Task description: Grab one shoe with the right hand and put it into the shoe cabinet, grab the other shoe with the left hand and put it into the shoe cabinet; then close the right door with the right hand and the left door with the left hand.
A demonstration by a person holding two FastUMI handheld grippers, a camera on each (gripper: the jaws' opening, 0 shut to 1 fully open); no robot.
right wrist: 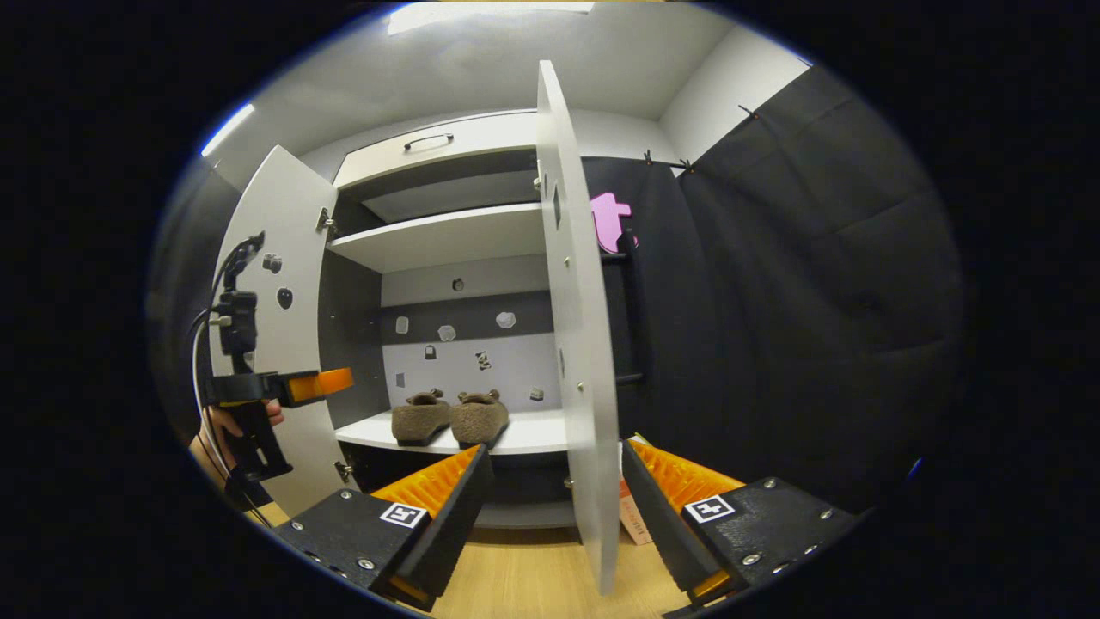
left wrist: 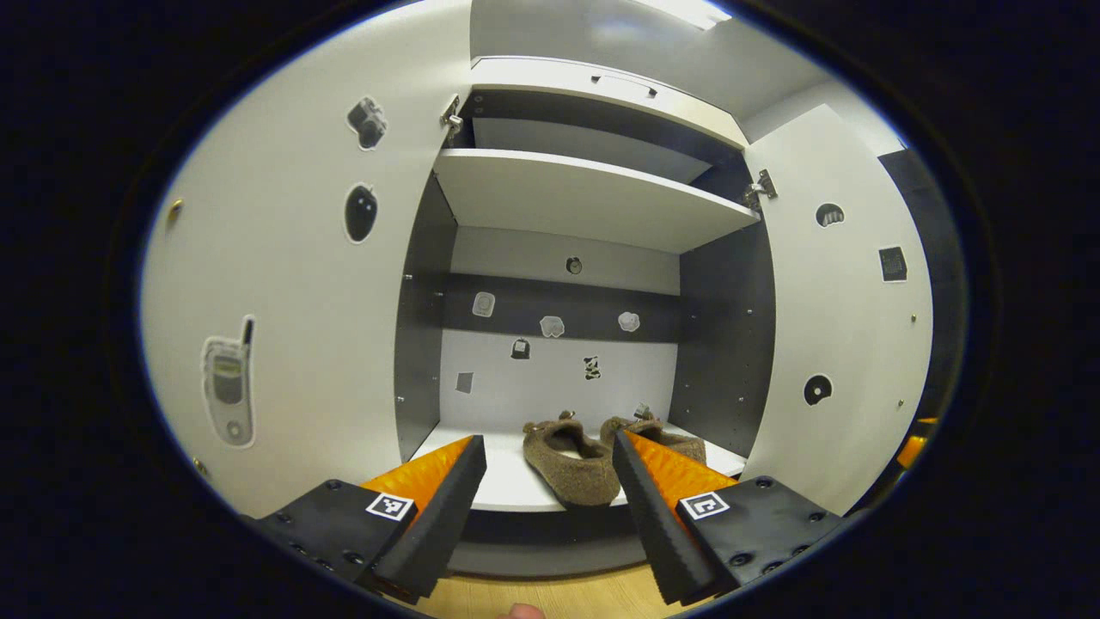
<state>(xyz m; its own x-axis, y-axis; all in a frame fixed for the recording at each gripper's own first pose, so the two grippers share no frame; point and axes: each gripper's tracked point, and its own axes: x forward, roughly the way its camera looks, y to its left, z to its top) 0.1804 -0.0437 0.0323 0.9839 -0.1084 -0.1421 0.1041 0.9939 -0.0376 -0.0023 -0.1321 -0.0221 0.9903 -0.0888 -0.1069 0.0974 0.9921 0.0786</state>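
Two brown felt shoes [left wrist: 567, 460] [left wrist: 670, 438] sit side by side on the lower shelf [left wrist: 507, 490] of the white shoe cabinet. Both doors stand open: the left door [left wrist: 284, 301] and the right door [left wrist: 846, 344]. My left gripper [left wrist: 548, 447] is open in front of the shelf and holds nothing. In the right gripper view the shoes [right wrist: 421, 419] [right wrist: 479, 419] lie on the shelf. The right door [right wrist: 584, 344] shows edge-on between the fingers of my open right gripper [right wrist: 557, 451], close to its right finger. A hand holds the left gripper [right wrist: 331, 383] by the left door.
An upper shelf [left wrist: 584, 193] and a drawer with a handle [right wrist: 430, 139] sit above the shoes. Wooden floor [right wrist: 533, 567] lies below the cabinet. Black cloth wall [right wrist: 799, 327] hangs right of the right door, with a small box [right wrist: 632, 516] at its foot.
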